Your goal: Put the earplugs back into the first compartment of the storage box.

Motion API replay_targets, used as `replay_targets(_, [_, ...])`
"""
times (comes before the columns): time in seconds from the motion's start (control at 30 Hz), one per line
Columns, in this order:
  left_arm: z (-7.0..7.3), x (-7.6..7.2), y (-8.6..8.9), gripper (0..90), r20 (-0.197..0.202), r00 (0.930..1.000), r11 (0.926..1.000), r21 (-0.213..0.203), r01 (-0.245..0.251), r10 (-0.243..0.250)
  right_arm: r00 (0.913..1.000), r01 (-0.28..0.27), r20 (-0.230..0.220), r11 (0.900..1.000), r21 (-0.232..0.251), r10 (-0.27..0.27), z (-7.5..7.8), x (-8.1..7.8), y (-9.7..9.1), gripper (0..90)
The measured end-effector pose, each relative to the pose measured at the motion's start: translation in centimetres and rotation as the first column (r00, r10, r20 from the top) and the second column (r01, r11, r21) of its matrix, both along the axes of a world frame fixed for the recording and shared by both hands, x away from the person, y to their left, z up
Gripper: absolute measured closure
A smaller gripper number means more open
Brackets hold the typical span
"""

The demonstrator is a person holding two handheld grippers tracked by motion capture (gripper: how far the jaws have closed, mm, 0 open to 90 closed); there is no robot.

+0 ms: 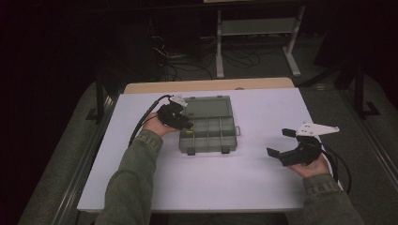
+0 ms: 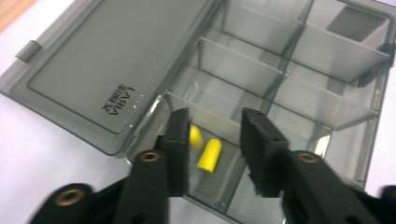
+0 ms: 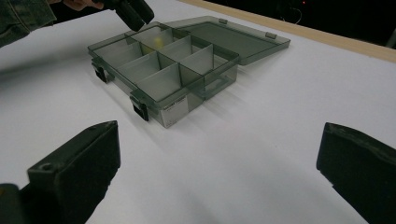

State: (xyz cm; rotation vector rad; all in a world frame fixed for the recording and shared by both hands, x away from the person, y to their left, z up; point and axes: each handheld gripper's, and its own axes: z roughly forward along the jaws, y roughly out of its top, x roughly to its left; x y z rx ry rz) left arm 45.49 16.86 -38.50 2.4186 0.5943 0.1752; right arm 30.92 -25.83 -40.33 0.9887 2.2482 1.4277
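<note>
While left hand-held gripper (image 2: 212, 154) hovers, yellow earplugs (image 2: 209, 155) lie between jaws.

Raised lettering is showing on the lid (image 2: 112, 60) of the box (image 2: 299, 93), near the corner closest to the left gripper's camera. Seen upside down there, the larger line is reading "LARIA"; the smaller line beside it is staying too small to make out. A pale label (image 3: 176, 111) is sitting on the box's front wall, its print unreadable.

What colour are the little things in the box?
Yellow: two earplugs in the grey box, best seen in the left gripper view.
</note>
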Motion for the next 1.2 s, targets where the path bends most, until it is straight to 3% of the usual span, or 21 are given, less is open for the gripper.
replay_targets(0.1, [0.4,-0.2,0.2,49.9,-0.007,1.0000,0.9992,-0.040,0.003,-0.003,1.0000,0.001,0.001,1.0000,-0.001,-0.001,0.0,0.0,0.0,0.0])
replay_targets(0.2, [0.9,-0.7,0.4,34.7,0.005,0.9995,0.9979,-0.057,0.031,-0.031,1.0000,0.000,0.001,1.0000,-0.001,0.000,0.0,0.0,0.0,0.0])
replay_targets(0.47, [1.9,-1.3,1.4,0.0,0.015,0.9999,0.9915,-0.130,-0.002,0.004,1.0000,0.003,-0.001,1.0000,-0.001,-0.003,0.0,0.0,0.0,0.0])
replay_targets(0.63, [2.8,-2.3,2.2,0.0,0.050,0.9988,0.9879,-0.155,0.003,0.005,1.0000,0.004,0.000,1.0000,-0.002,-0.004,0.0,0.0,0.1,0.0])
replay_targets(0.8, [3.2,-3.3,4.0,0.0,0.069,0.9968,0.9836,-0.179,-0.028,0.041,1.0000,0.007,-0.002,1.0000,-0.003,-0.007,0.0,-0.1,0.0,0.0])
replay_targets(0.93, [3.4,-4.1,5.5,0.0,0.083,0.9943,0.9759,-0.213,-0.048,0.067,0.9999,0.011,0.001,0.9999,0.000,-0.011,0.1,-0.2,-0.1,0.0])
replay_targets(1.2, [2.6,-5.8,7.6,0.0,0.089,0.9914,0.9686,-0.238,-0.073,0.096,1.0000,0.000,0.001,1.0000,-0.004,0.000,0.0,0.0,0.1,0.0])
